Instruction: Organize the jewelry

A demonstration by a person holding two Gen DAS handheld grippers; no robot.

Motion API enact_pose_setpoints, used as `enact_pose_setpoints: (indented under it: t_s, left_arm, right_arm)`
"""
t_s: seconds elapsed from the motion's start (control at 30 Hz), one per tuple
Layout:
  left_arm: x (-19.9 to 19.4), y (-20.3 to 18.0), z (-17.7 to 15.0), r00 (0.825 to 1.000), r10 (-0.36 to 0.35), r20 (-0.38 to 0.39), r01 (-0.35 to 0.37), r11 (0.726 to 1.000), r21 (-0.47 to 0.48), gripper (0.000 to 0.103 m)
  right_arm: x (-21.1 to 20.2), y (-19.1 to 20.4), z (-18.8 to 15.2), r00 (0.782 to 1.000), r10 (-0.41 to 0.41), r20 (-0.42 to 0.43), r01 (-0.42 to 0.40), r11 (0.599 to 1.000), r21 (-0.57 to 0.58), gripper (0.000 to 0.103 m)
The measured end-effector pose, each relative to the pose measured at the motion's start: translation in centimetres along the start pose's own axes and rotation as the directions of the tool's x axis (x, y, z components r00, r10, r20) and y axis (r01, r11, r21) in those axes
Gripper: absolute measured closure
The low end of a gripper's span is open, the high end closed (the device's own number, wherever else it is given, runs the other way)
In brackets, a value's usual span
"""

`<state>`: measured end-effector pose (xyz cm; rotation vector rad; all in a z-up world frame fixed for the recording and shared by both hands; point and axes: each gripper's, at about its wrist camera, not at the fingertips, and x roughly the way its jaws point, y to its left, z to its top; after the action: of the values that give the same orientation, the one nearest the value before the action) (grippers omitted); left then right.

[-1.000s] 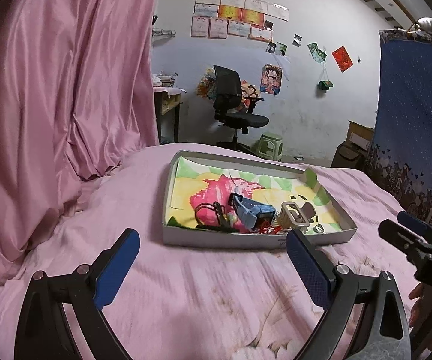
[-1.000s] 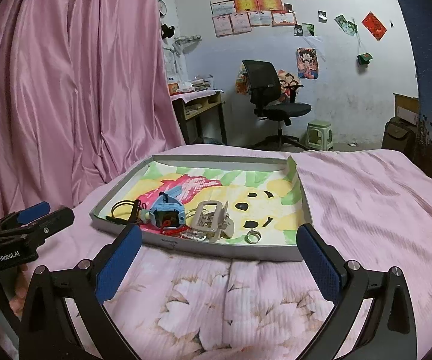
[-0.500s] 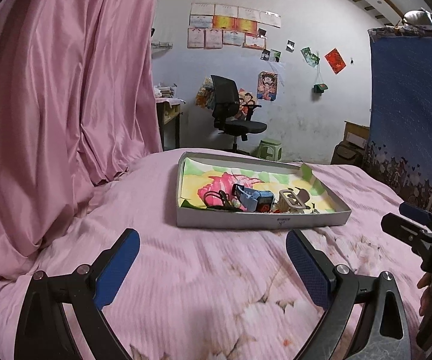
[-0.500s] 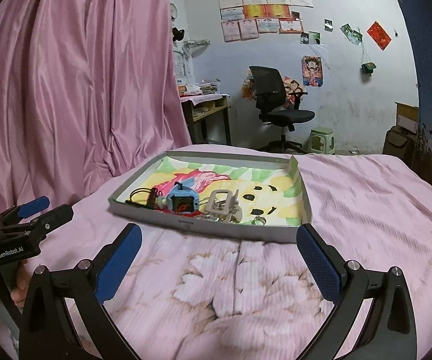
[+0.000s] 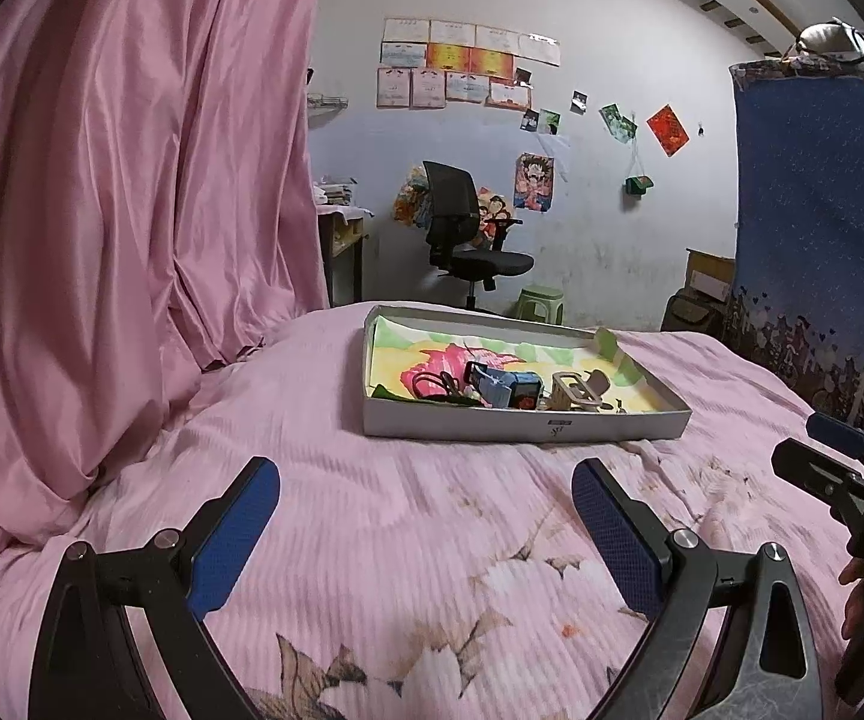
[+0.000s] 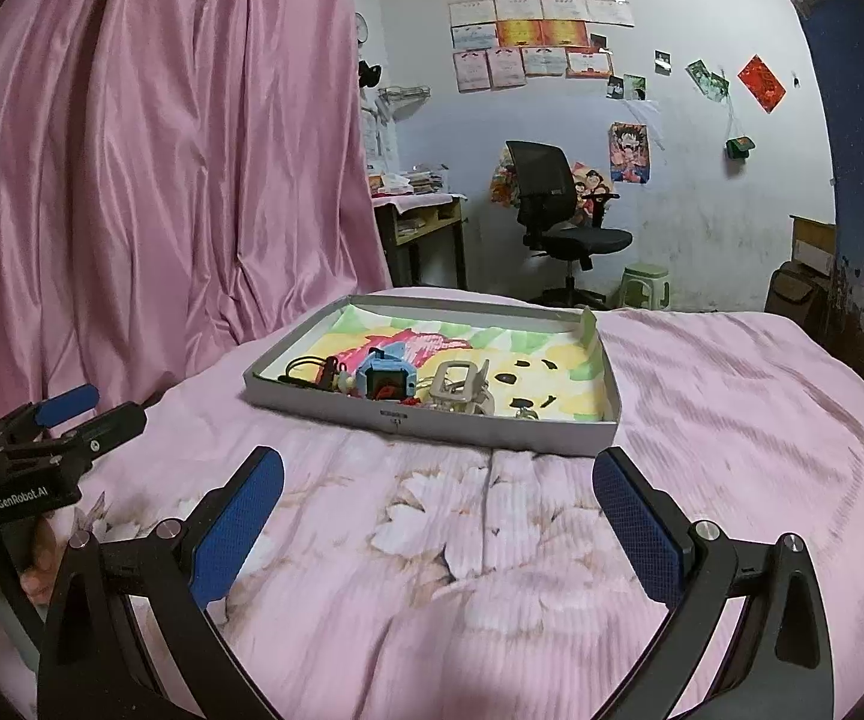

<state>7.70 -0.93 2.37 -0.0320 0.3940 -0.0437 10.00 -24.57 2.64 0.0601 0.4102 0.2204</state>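
A shallow grey cardboard tray (image 5: 522, 423) (image 6: 432, 417) with a colourful paper lining rests on the pink bed. In its near part lie a blue watch (image 5: 501, 387) (image 6: 385, 377), a beige hair claw (image 5: 576, 393) (image 6: 459, 385), black cords (image 5: 435, 384) (image 6: 309, 369), small red pieces and a ring (image 6: 525, 414). My left gripper (image 5: 426, 531) is open and empty, well short of the tray. My right gripper (image 6: 438, 513) is open too, also in front of the tray. Each gripper shows at the edge of the other's view, held by a hand.
The pink floral bedspread (image 6: 444, 540) spreads around the tray. A pink satin curtain (image 5: 102, 210) hangs along the left. A blue patterned cloth (image 5: 822, 240) stands at the right. Beyond the bed are an office chair (image 6: 558, 222), a green stool (image 6: 645, 285) and a desk (image 6: 420, 222).
Both grippers have pulled back from the tray and dropped lower, so the tray looks smaller and farther. Both stayed open and empty.
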Motion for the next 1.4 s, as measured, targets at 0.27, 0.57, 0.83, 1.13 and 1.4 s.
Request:
enact_pose_setpoints:
  t_s: [0.27,0.57,0.83,1.13,1.4]
  left_arm:
    - [-1.0,-0.1,-0.7,1.0,0.001,0.023,-0.001,1.0,0.009,0.005]
    - [-2.0,-0.4,-1.8,1.0,-0.008,0.027,0.007,1.0,0.025,0.005]
    - [-2.1,-0.1,-2.0,0.999,0.004,0.037,-0.004,1.0,0.007,0.005]
    - [-2.1,0.0,-2.1,0.999,0.002,0.033,-0.003,1.0,0.006,0.005]
    - [-2.1,0.0,-2.1,0.999,0.003,0.033,-0.004,1.0,0.005,0.005]
  right_arm:
    - [-0.9,0.4,-1.1,1.0,-0.012,0.02,0.012,1.0,-0.014,0.002]
    - [-1.8,0.9,-1.8,0.998,-0.033,0.056,0.034,0.999,-0.017,0.002]
    - [-1.9,1.3,-2.4,0.996,-0.059,0.067,0.06,0.998,-0.003,0.002]
    - [-1.7,1.2,-2.7,0.995,-0.069,0.067,0.069,0.998,0.003,0.002]
    - [-1.5,1.2,-2.9,0.996,-0.069,0.063,0.069,0.998,0.008,0.002]
